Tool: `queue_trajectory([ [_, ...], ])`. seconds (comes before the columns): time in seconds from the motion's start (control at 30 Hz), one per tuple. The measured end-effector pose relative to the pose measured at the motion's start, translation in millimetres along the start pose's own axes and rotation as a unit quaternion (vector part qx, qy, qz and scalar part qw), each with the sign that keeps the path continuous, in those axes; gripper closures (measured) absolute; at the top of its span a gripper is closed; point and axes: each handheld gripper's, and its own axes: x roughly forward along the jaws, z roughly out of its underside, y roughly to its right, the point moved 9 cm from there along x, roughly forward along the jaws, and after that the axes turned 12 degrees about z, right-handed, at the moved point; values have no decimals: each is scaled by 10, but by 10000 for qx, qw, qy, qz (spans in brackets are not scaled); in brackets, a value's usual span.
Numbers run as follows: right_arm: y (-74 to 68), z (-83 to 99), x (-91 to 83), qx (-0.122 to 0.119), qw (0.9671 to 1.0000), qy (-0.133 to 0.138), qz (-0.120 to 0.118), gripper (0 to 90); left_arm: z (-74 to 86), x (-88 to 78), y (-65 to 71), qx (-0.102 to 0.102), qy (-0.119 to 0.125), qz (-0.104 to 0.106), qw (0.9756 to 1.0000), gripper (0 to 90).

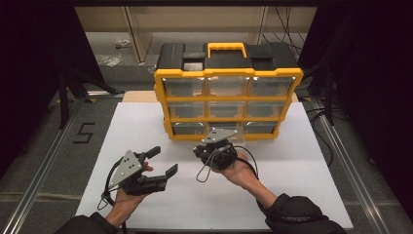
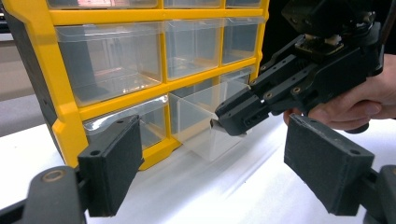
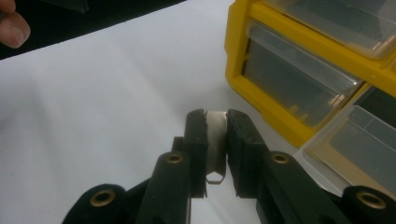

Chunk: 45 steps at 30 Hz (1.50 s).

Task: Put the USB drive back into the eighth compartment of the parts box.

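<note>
A yellow and black organizer (image 1: 160, 92) with clear drawers stands at the far side of a white board (image 1: 136, 131). Its bottom middle drawer (image 2: 201, 107) is pulled partly out. My right gripper (image 1: 220, 142) is just in front of that drawer (image 1: 237, 135) and is shut on a small white object (image 3: 217, 133) with a metal wire loop under it. In the left gripper view the right gripper (image 2: 229, 122) has its tips at the drawer's front rim. My left gripper (image 1: 163, 161) is open and holds nothing, to the left over the board, pointing toward the organizer (image 2: 65, 116).
The open drawer (image 3: 359, 149) and the organizer's yellow frame (image 3: 243, 56) lie close to the right of the right gripper's jaws. A fingertip (image 3: 11, 28) of the other hand is at the upper left there. Metal rails (image 1: 58, 146) flank the board, and cables hang behind at the right.
</note>
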Motion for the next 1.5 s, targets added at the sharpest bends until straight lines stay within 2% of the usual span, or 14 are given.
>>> queue_trajectory([
  [0.63, 181, -131, -119, 177, 9995, 230, 123, 794, 1, 0, -1, -3, -2, -1, 10000, 187],
  [0.97, 360, -185, -183, 336, 9985, 347, 258, 793, 2, 1, -3, 0, -8, -1, 10000, 188],
  [1.5, 634, -174, -217, 507, 9965, 384, 539, 794, -1, 0, 0, -5, 2, 0, 10000, 188],
])
